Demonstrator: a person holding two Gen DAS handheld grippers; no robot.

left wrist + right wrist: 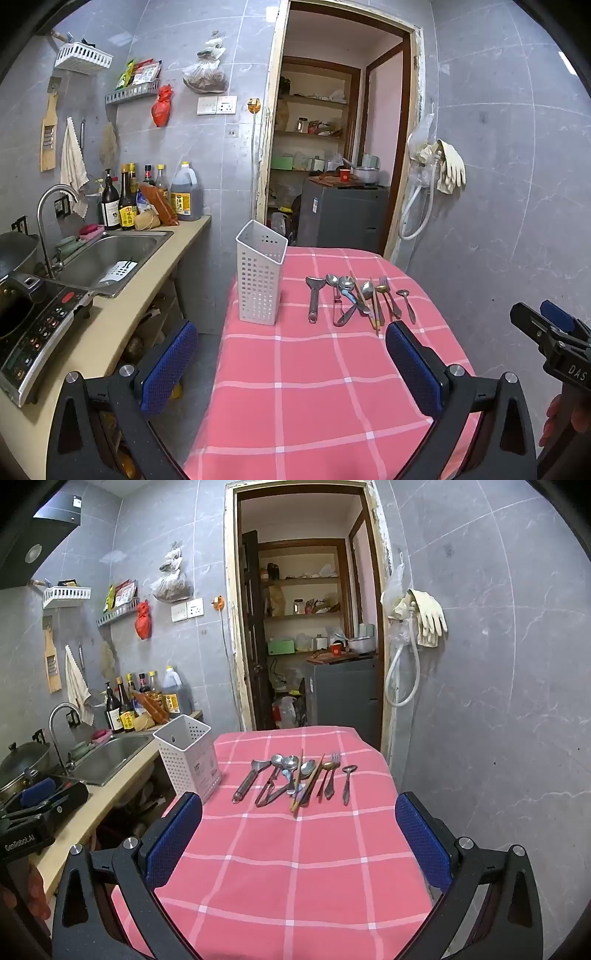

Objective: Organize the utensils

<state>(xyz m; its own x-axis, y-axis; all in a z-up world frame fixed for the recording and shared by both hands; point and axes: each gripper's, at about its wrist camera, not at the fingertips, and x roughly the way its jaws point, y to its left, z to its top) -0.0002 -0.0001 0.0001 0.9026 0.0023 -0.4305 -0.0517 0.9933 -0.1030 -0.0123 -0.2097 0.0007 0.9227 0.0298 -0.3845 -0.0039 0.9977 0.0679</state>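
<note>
Nearest the lens, the left gripper hangs low over the near half of the pink checked tablecloth, its blue-padded fingers spread wide with only cloth showing between them. From the right wrist view, the right gripper stands the same way: released, jaws wide apart, nothing between the pads, angled slightly down toward the table.

At the far left, a counter runs along the tiled wall, carrying an induction cooker, a steel sink with its curved tap, and a cluster of sauce bottles beside a large oil jug. Just right of the counter, on the table's far left corner, stands a white perforated utensil holder, upright, with a slanted open top and no utensil visible inside.

Further right, near the far edge of the cloth and well apart from both grippers, lies the row of utensils. Leftmost is a metal peeler, lying alone. Next comes an overlapping heap of spoons with a pair of chopsticks crossing through them; what else is in this tangle is hard to tell. A fork lies just beside that heap, and a small spoon sits apart at the right end.

Beyond the table, an open doorway shows shelves, and rubber gloves hang on the right wall.
</note>
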